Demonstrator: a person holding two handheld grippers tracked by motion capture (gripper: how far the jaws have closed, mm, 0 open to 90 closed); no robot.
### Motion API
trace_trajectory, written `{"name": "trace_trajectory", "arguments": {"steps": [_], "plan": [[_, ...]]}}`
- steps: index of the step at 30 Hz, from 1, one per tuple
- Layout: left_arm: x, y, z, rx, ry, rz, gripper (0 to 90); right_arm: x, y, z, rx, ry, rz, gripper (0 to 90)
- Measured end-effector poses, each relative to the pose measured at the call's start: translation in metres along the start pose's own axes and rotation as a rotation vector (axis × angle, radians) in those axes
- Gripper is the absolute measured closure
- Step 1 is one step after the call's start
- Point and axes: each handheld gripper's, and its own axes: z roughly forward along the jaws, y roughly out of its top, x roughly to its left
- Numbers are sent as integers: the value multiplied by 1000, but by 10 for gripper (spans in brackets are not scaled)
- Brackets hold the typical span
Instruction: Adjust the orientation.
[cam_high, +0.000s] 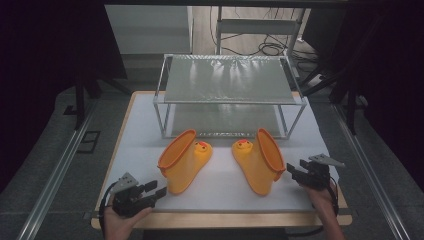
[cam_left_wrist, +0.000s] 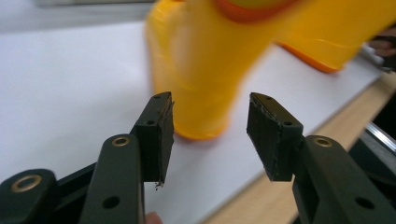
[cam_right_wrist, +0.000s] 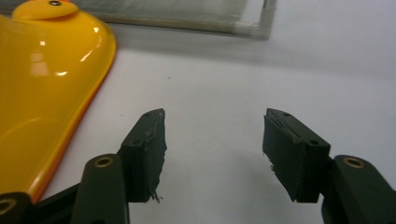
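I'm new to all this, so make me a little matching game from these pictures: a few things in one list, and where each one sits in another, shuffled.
Things:
1. Left yellow rubber boot with duck face
2. Right yellow rubber boot with duck face
3. Metal two-tier shelf rack
4. Left gripper

Places:
A. At the far side of the white table mat
B. Near the table's front left corner, jaws open, close to a boot's heel
C. Lying on its side, toe pointing right
D. Lying on its side, toe pointing left

Pairs: 1-C, 2-D, 3-A, 4-B
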Motion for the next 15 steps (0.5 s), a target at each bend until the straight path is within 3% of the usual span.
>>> {"name": "trace_trajectory", "arguments": {"steps": [5, 7, 12, 15], "plan": [[23, 22, 14, 30, -3, -23, 492, 3, 2, -1, 8, 54, -37, 466], [30, 33, 19, 23, 18, -27, 486, 3, 2, 0, 17, 69, -55, 490], [40, 51, 29, 33, 56, -19, 480, 5, 3, 0, 43, 131, -108, 589], [43, 54, 31, 30, 46, -19, 479, 6, 3, 0, 58, 160, -139, 641]]}}
